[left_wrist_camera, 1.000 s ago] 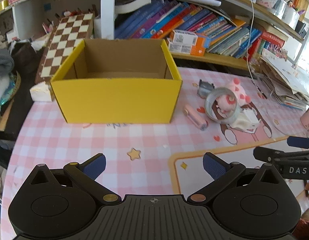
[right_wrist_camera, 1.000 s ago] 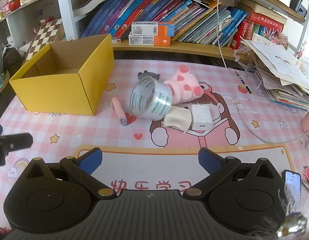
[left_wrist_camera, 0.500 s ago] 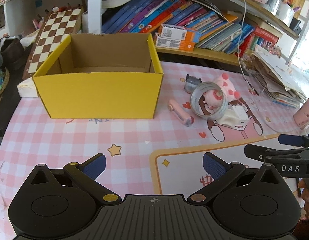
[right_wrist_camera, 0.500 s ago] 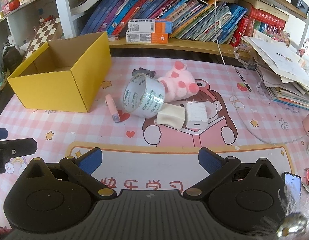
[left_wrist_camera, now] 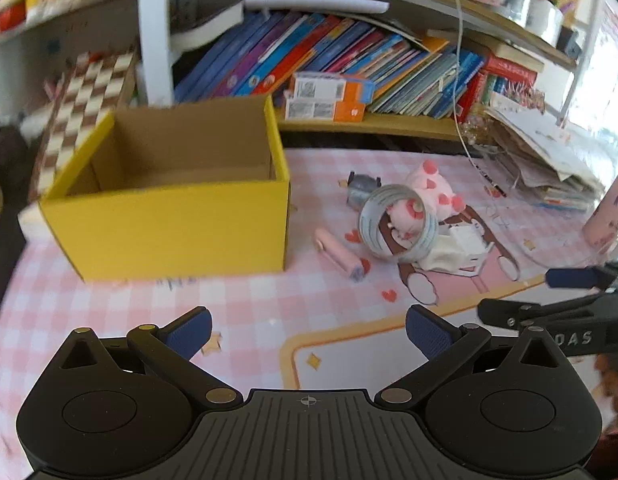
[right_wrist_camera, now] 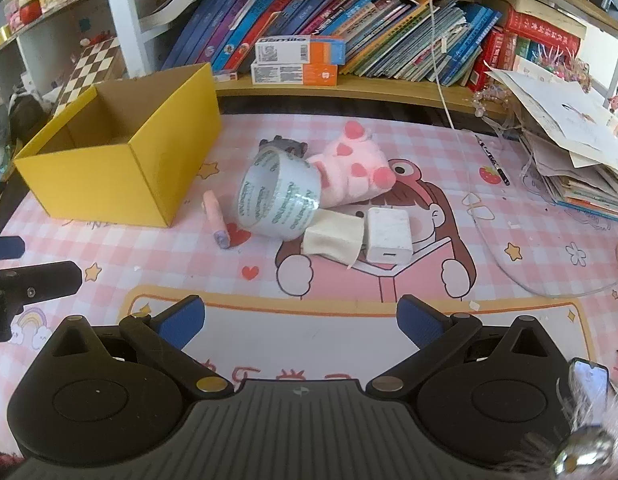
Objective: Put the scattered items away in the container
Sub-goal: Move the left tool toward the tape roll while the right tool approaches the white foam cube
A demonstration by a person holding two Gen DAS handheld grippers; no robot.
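While the scattered things lie in a loose heap near the middle of the desk (right_wrist_camera: 109, 240), both claws hang short of them, toward the near edge. A clear tape roll (right_wrist_camera: 279, 198) stands tilted on its rim, leaning against a pink plush toy (right_wrist_camera: 351, 168) behind it; a small grey object (right_wrist_camera: 283, 146) sits just beyond the roll, toward the far edge. A pink cylinder (right_wrist_camera: 217, 220) lies flat between the roll and the yellow box (right_wrist_camera: 149, 176). Just right of the roll, a cream block (right_wrist_camera: 333, 238) touches a white charger (right_wrist_camera: 389, 234).

The right claw (right_wrist_camera: 301, 318) is spread wide and holds nothing — the heap lies straight ahead of its fingers, well apart from them. The left claw (left_wrist_camera: 307, 330) is likewise agape and empty, with the box ahead to its left and the heap ahead to its right.

The box stands open-topped toward the desk's far left corner; what shows of its cardboard interior holds nothing. Behind the desk, a low shelf carries slanting books (right_wrist_camera: 389, 20) and two stacked cartons (right_wrist_camera: 299, 60) — a chessboard (right_wrist_camera: 91, 68) leans behind the box.
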